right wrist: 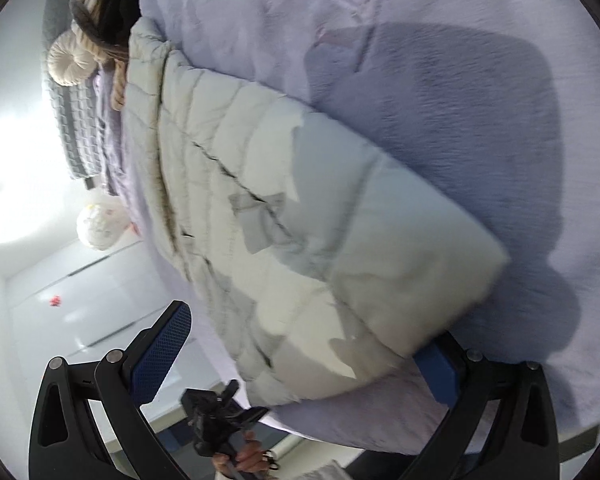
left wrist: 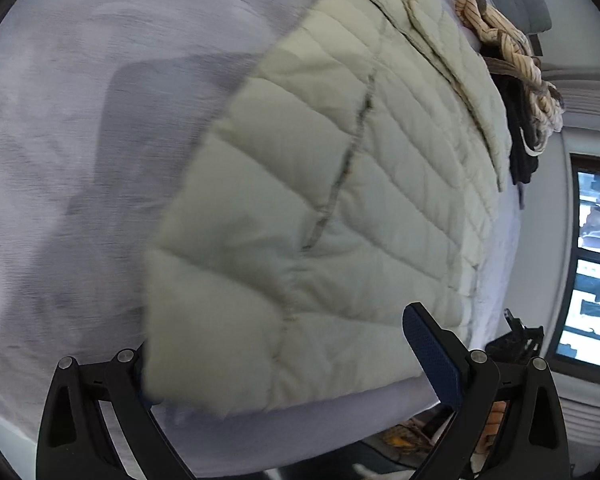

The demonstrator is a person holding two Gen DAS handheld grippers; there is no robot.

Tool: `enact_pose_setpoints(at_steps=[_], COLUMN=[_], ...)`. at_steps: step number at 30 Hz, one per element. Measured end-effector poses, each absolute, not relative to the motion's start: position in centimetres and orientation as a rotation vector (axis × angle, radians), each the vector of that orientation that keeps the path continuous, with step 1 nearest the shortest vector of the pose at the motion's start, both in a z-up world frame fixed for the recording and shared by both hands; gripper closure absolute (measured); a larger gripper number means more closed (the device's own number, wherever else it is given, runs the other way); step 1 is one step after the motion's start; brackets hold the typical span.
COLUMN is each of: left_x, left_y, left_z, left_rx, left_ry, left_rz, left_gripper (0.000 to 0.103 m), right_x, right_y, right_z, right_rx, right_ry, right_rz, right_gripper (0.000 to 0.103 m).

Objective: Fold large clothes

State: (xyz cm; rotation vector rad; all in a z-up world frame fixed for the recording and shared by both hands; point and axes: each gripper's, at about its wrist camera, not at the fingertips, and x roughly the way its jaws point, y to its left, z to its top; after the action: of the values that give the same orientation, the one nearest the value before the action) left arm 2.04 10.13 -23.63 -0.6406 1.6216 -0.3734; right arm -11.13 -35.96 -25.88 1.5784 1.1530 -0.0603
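Lavender bedspread (left wrist: pixel 60 120) carries the cream quilted jacket (left wrist: pixel 300 184), filling frame centre in both views. Left gripper (left wrist: pixel 284 360) and right gripper (right wrist: pixel 300 344) both gape wide, straddling the hem without pinching it, so I'd judge the next move is clamping it for a fold. Clothes pile (left wrist: pixel 512 80), upper right in left view, sits touching the far side and may crowd it.

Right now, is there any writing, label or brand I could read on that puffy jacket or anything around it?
None can be read.
Jacket: no legible label or logo; the small grey patch on it looks blank, and the picture is blurred.
Window: bright shapes outside, too blurred to tell if any are signs.
Grippers: no markings seen.
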Motion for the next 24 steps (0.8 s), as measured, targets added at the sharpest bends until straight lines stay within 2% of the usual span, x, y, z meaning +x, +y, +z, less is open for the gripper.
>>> enact_pose_setpoints(at_steps=[3,5,7,8,9,10,11,12,14,17,24], left_x=[2.3,2.5,2.7,2.8,2.8,2.9,3.0,3.1,3.2,3.6,6.3], left_y=[8.9,8.7,8.8,9.1,9.6,9.9,10.2,10.2,10.5,10.2,10.0], left_z=[-23.1,-22.8,-22.7,-22.7,-22.7,-22.7,-22.5,-22.3,-21.6,-20.0,-15.8], left_rx=[-0.591,-0.574,-0.57,-0.576,-0.581,-0.58,-0.576,-0.57,-0.548,-0.528,-0.523], left_ry=[1.619,1.614,1.621,1.619,1.617,1.616,1.609,1.601,1.585,1.547,1.438], left_rz=[-0.384,-0.397,-0.394,-0.393,-0.395,-0.395,-0.398,-0.406,-0.438,-0.48,-0.544], left_gripper=[0.004,0.022,0.049,0.057,0.071,0.076,0.076,0.082,0.085,0.085,0.085], right_x=[-10.3,-10.0,-10.0,-10.0,-10.0,-10.1,-10.4,-10.5,-10.5,-10.1,-7.5], right_y=[-35.7,-35.5,-35.4,-35.4,-35.3,-35.3,-35.7,-35.8,-35.6,-35.4,-36.0], right_z=[-26.3,-26.5,-26.3,-26.2,-26.2,-26.2,-26.4,-26.7,-27.2,-26.6,-23.6], right_rx=[1.624,1.631,1.631,1.63,1.633,1.637,1.64,1.641,1.652,1.628,1.56], right_ry=[1.123,1.12,1.114,1.113,1.111,1.114,1.125,1.146,1.178,1.17,1.124], right_rz=[-0.051,-0.052,-0.04,-0.038,-0.039,-0.042,-0.051,-0.068,-0.081,-0.025,0.113], right_gripper=[0.0,0.0,0.001,0.004,0.007,0.024,0.045,0.053,0.08,0.088,0.092])
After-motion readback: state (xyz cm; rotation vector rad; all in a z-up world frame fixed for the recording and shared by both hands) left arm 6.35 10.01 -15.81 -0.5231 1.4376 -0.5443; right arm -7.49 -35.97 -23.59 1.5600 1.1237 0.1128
